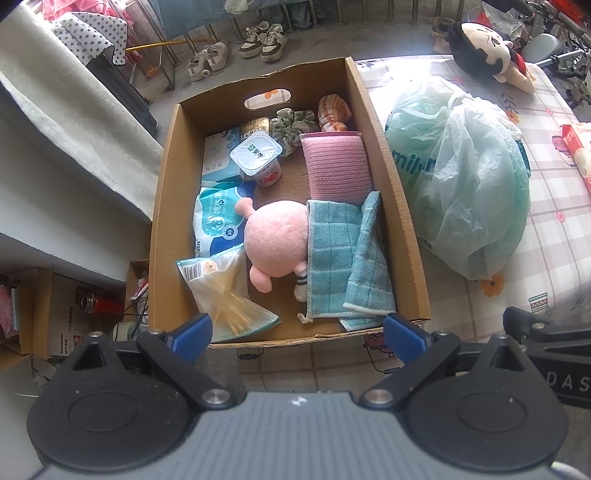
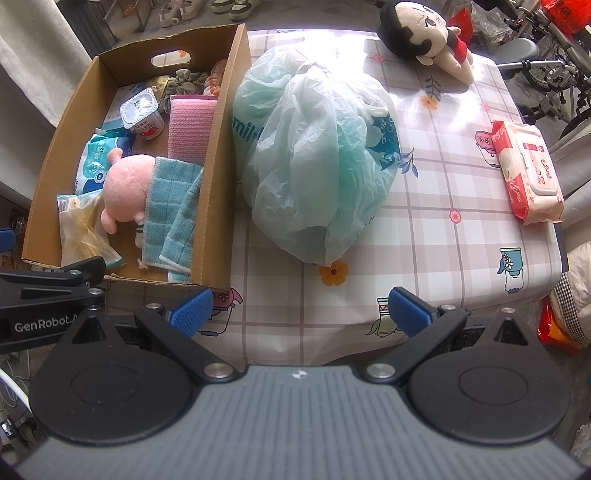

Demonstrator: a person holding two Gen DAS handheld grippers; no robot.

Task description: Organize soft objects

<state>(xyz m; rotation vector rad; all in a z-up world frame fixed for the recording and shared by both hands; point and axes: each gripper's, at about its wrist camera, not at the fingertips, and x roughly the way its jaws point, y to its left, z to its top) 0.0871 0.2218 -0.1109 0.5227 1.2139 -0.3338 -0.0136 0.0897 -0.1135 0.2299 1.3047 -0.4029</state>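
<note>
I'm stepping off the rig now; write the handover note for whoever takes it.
Left tool: open, empty, at the cardboard box's near edge.
Right tool: open, empty, over the table's front edge.
In the box: pink plush, teal towel, pink cloth, scrunchie.
Left on the table: black-haired doll, green plastic bag, wipes pack.

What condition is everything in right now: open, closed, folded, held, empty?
Cardboard box: open-topped, holding items.
Yogurt cup: sealed, upright.
Teal towel: folded, over pink plush.
Plastic bag: bulging, on table.
Wipes pack: lid closed.
Left gripper: open, empty.
Right gripper: open, empty.
</note>
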